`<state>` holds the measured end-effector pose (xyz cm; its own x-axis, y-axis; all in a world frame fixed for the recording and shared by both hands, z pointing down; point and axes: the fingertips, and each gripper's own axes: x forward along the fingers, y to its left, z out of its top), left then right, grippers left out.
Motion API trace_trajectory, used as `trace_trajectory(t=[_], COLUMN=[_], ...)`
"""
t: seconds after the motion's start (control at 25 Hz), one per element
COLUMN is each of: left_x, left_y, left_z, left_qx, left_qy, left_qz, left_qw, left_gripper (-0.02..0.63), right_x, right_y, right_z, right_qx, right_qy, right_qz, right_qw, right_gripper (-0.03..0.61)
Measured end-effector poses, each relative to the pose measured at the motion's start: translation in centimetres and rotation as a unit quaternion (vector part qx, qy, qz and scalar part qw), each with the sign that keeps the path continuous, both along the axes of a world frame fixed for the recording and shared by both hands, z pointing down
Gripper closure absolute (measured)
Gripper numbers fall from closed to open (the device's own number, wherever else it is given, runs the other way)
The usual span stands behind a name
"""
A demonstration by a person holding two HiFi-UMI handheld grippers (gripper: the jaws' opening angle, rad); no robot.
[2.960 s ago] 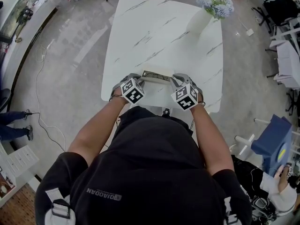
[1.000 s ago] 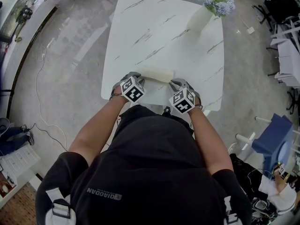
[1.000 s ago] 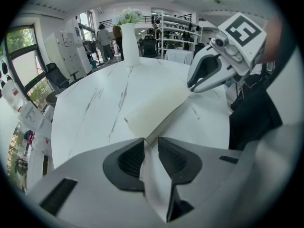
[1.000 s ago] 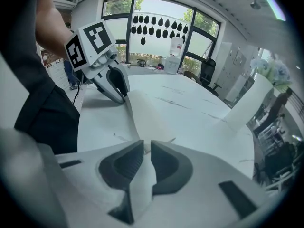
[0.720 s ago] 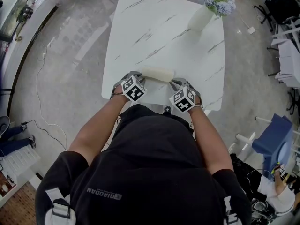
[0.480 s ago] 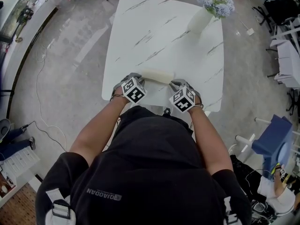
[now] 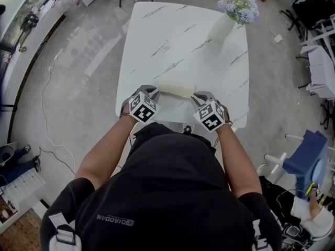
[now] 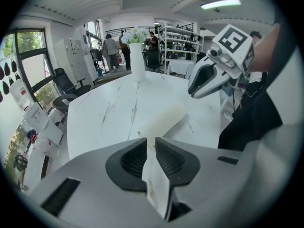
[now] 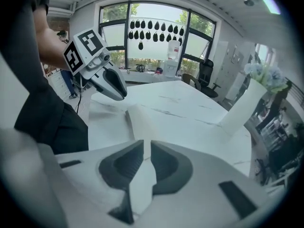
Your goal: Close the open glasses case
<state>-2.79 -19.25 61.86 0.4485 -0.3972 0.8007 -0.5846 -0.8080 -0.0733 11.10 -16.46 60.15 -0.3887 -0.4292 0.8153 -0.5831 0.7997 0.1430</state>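
Note:
The cream glasses case (image 7: 176,88) lies shut on the white marble table (image 7: 172,41), near its front edge. It shows ahead of the jaws in the left gripper view (image 8: 161,122) and the right gripper view (image 9: 140,122). My left gripper (image 7: 151,91) hovers at the case's left end, clear of it. Its jaws (image 8: 151,141) have just been closing and stand a narrow slit apart with nothing between them. My right gripper (image 7: 199,96) hovers at the case's right end, its jaws (image 9: 147,146) also a narrow slit apart and empty. Each gripper appears in the other's view: right (image 8: 209,77), left (image 9: 107,82).
A tall white vase (image 7: 222,25) with pale blue flowers (image 7: 238,7) stands at the table's far right corner. The person's dark torso presses against the front edge. Chairs and cables lie on the floor around the table.
Three seconds ago the case lay open between both grippers; since one second ago it has lain shut. Both grippers have since lifted up off the case's ends.

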Motion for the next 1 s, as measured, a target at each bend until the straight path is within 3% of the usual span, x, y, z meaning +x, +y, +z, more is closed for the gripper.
trace_trajectory(t=[0.2,0.4,0.6,0.8,1.0], left_x=[1.0,1.7,2.4,3.1,3.3], left_y=[-0.2,-0.3,-0.2,-0.8,-1.5], left_z=[-3.7,-6.0,-8.2,-11.0,-13.9], left_qx=[0.02,0.036,0.041,0.048,0.061], left_qy=[0.048,0.07,0.093,0.132,0.176], left_qz=[-0.006,-0.005,-0.004,-0.02,-0.037], left_qw=[0.9986,0.9969,0.9949,0.9899,0.9819], left_gripper=[0.597,0.609,0.609,0.609,0.609], right_x=[-0.1,-0.8,-1.0,-0.2,1.1], right_y=[0.0,0.0,-0.3,-1.1,-2.1], right_z=[-2.7,-5.4,-7.8,-10.0,-12.6], right_qx=[0.01,0.021,0.04,0.043,0.048], right_qy=[-0.033,-0.077,-0.113,-0.181,-0.253], right_qz=[0.013,0.033,0.053,0.1,0.154], right_qw=[0.999,0.996,0.991,0.977,0.954], right_gripper=[0.532,0.575,0.575,0.575,0.575])
